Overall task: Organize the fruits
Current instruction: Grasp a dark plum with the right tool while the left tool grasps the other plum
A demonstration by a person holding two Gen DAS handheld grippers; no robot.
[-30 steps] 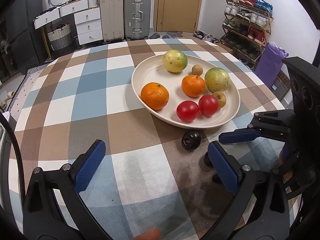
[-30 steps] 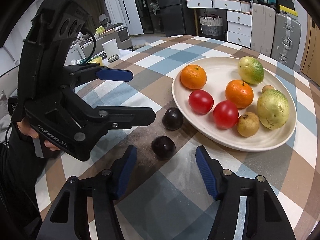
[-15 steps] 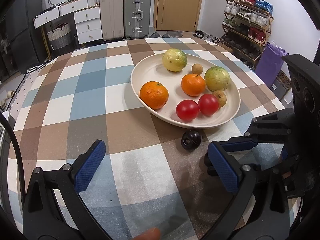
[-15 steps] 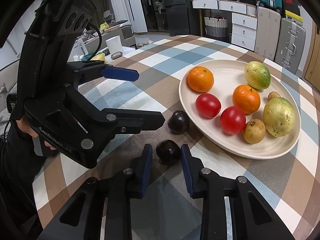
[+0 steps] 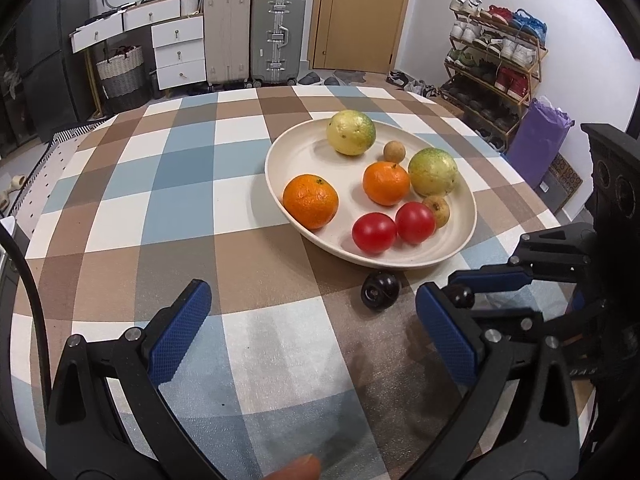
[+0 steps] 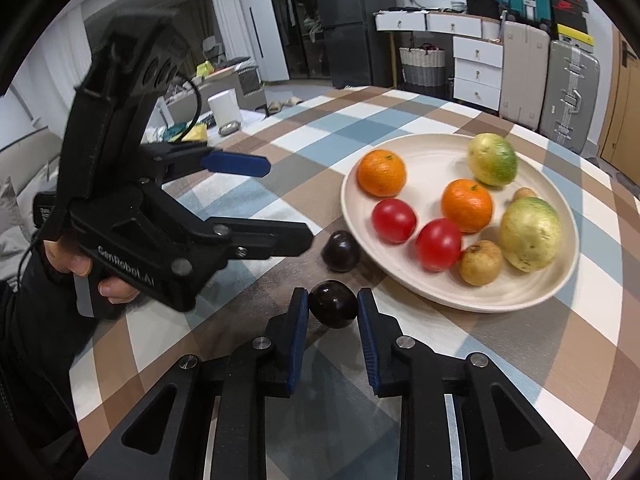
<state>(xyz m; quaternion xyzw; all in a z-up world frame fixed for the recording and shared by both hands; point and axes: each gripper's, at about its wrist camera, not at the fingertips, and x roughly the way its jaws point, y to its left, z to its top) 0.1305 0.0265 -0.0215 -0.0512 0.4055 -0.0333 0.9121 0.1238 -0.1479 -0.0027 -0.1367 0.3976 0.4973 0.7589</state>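
My right gripper [image 6: 333,304] is shut on a dark plum [image 6: 333,309] and holds it just above the checked tablecloth, near the front rim of the cream plate [image 6: 440,148]. A second dark plum [image 6: 340,251] lies on the cloth beside the plate; it also shows in the left wrist view [image 5: 380,291]. The plate [image 5: 304,152] holds two oranges, two tomatoes, two green-yellow guavas and two small brown fruits. My left gripper [image 5: 312,320] is open and empty, low over the cloth, left of the right gripper [image 5: 480,284].
The round table's edge curves close on the right [image 5: 552,216]. Suitcases [image 5: 276,36], white drawers [image 5: 176,52] and a shoe rack [image 5: 496,64] stand beyond the table. The left gripper body [image 6: 132,184] sits just left of the plums.
My right gripper has closed on the nearer plum and lifted it slightly. The left gripper has stayed open and almost still.
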